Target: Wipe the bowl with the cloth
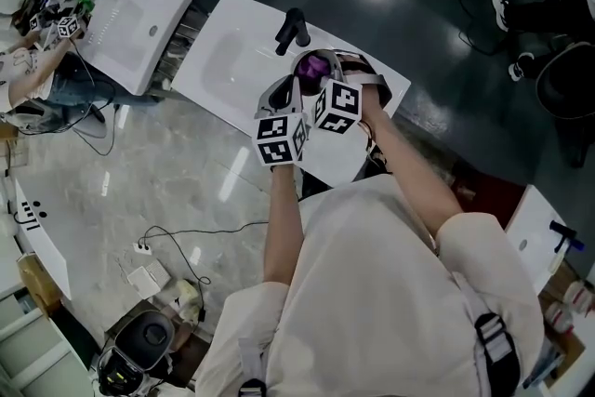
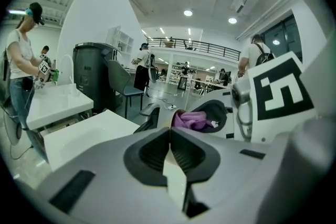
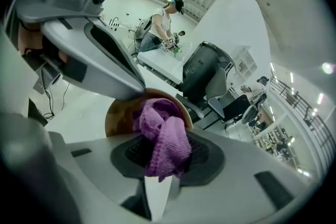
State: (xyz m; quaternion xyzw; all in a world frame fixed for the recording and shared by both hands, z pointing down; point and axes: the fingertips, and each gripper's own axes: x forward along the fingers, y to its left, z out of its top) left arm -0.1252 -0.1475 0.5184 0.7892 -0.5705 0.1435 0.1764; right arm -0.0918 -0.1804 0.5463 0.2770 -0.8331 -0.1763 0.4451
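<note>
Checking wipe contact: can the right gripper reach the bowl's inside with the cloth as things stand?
Probably yes. The right gripper is shut on the cloth, which sits in the bowl's open mouth; the left gripper grips only the rim.

The person wears a pale short-sleeved shirt [image 1: 372, 293].

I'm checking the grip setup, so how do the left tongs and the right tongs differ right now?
The left tongs are shut on the rim of the brown bowl; the right tongs are shut on the purple cloth. Only a thin sliver shows between the left tongs, while cloth bulges from the right tongs into the bowl. Both are closed, working the same bowl.
</note>
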